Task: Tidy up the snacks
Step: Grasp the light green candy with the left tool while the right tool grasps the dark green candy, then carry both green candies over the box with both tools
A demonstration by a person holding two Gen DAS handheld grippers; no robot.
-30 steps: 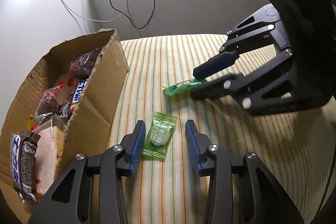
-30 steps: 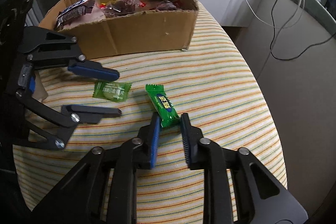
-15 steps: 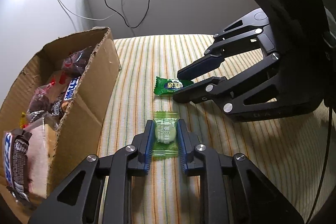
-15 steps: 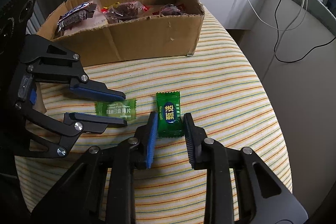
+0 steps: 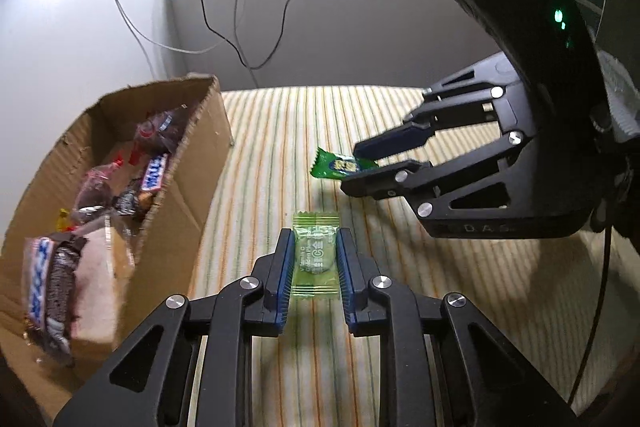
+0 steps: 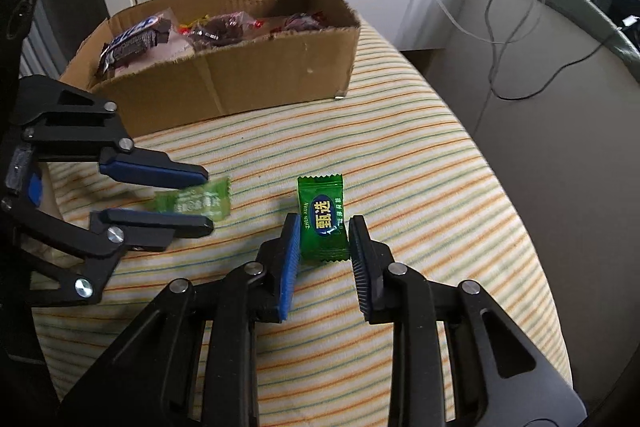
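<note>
Striped cloth (image 5: 400, 307), left claw (image 5: 314, 259) gripping pale candy (image 5: 315, 259), right claw (image 6: 326, 239) gripping green candy (image 6: 323, 217)

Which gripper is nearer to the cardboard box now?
Left. The left gripper, shut on a pale green candy, is beside the cardboard box; the right gripper, holding a dark green candy, is farther away.

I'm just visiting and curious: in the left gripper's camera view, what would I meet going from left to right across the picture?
Cardboard box of snacks → pale green candy in the left gripper → dark green candy → right gripper.
</note>
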